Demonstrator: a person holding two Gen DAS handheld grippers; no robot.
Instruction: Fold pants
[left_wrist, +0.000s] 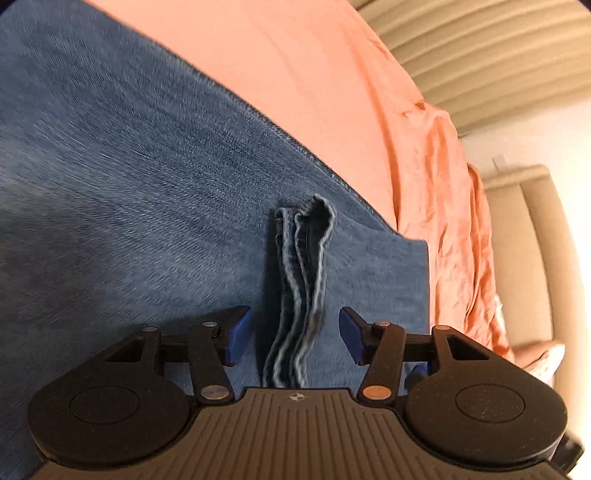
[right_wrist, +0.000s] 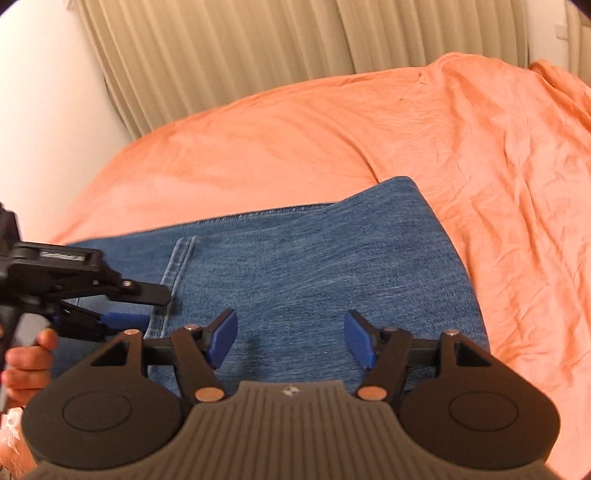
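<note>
Blue denim pants (left_wrist: 129, 192) lie folded flat on an orange bedsheet (left_wrist: 332, 74). A bunched ridge of denim hem (left_wrist: 301, 266) stands up from the cloth and runs between the blue pads (left_wrist: 238, 338) of my left gripper (left_wrist: 295, 336). The pads stand apart from the ridge on both sides, so that gripper is open. In the right wrist view the pants (right_wrist: 314, 258) spread across the sheet (right_wrist: 443, 140), and my right gripper (right_wrist: 290, 339) hovers open just above the denim with nothing between its fingers. The left gripper (right_wrist: 147, 306) reaches in from the left beside a stitched hem band (right_wrist: 177, 269).
A person's hand (right_wrist: 27, 356) holds the left gripper's handle at the left edge. Beige pleated curtains (right_wrist: 221, 55) hang behind the bed. A padded beige headboard (left_wrist: 532, 258) rises to the right. The sheet is wrinkled to the right of the pants.
</note>
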